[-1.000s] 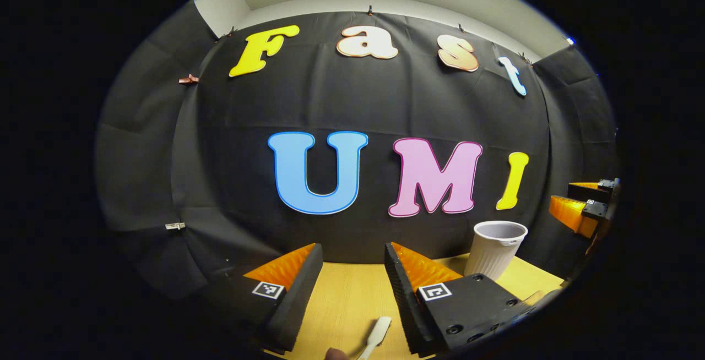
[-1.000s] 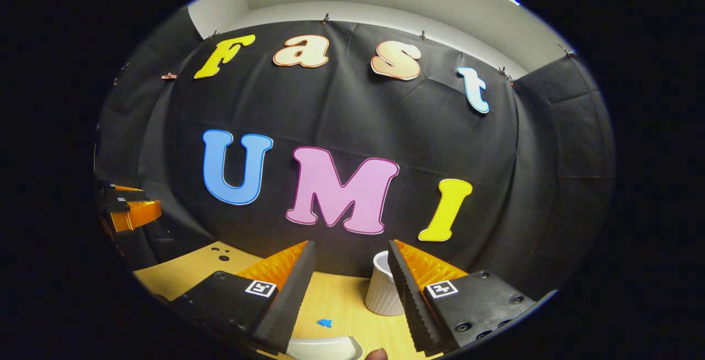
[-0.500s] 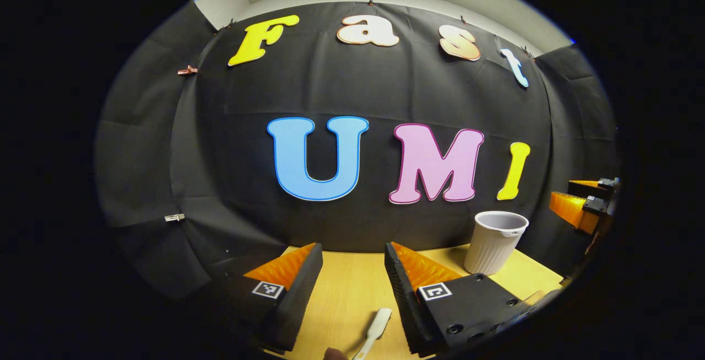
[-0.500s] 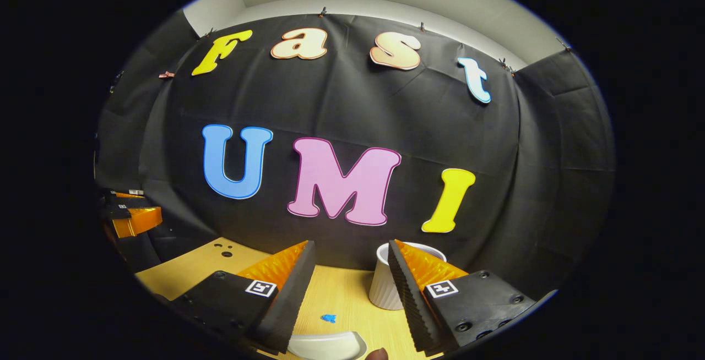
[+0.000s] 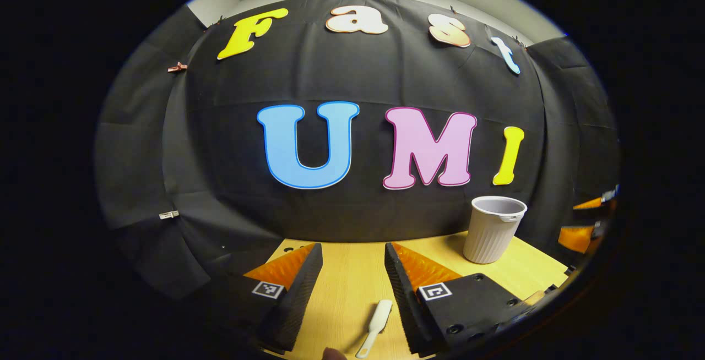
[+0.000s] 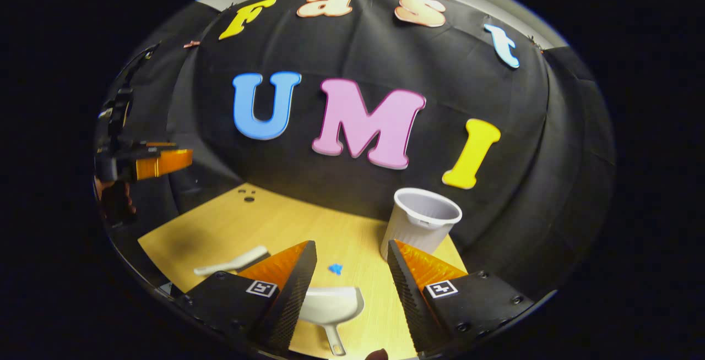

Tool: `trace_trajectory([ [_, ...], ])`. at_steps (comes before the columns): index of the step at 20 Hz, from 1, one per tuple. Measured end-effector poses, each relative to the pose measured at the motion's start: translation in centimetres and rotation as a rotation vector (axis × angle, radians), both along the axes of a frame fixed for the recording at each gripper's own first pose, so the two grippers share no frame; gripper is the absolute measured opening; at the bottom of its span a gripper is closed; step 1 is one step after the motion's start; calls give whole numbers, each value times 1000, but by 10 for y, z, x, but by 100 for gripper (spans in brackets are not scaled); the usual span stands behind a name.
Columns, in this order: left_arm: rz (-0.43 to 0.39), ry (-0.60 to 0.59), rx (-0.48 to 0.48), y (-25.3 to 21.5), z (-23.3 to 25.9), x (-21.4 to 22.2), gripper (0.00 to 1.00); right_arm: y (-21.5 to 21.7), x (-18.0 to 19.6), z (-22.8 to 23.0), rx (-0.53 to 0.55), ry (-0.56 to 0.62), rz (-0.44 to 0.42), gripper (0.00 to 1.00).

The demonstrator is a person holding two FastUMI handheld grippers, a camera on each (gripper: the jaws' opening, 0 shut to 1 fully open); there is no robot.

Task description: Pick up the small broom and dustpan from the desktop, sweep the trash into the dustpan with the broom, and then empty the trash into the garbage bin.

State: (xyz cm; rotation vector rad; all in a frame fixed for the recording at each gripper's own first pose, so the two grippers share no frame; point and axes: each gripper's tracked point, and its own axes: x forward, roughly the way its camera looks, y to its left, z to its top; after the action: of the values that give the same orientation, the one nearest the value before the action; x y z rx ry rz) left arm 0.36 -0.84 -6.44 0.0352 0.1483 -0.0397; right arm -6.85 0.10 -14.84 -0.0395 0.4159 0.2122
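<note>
While both cameras are being tilted down from a second ago, the released left hand-held gripper (image 5: 348,277) is being lined up over the broom (image 5: 375,326) and the released right hand-held gripper (image 6: 348,277) over the dustpan (image 6: 332,305), both lying untouched on the bench (image 6: 248,228), suggesting pickup is beginning.

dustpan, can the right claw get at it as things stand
Probably yes. In the right gripper view the dustpan lies on the desktop just ahead of the open right claw, handle toward it, nothing between them; the blue scrap lies beyond.
</note>
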Motion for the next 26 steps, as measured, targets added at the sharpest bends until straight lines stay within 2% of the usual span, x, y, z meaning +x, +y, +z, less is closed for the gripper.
trace_trajectory([
  [5,-26,27,16,-8,-17,-2,74,0,-56,-90,-11,249,46,82],
  [7,-23,37,15,-7,-21,-4,74,2,-67,-118,-2,347,68,81],
  [11,-6,46,22,-2,-23,-10,74,9,-71,-185,45,506,88,79],
  [16,34,71,17,11,-30,-18,74,14,-75,-263,1,686,114,78],
  [20,81,90,29,22,-35,-27,74,25,-80,-301,-53,768,173,76],
  [23,112,116,36,31,-43,-34,74,36,-75,-318,-78,809,210,76],
  [26,146,133,40,40,-45,-37,74,42,-69,-324,-77,851,227,72],
])
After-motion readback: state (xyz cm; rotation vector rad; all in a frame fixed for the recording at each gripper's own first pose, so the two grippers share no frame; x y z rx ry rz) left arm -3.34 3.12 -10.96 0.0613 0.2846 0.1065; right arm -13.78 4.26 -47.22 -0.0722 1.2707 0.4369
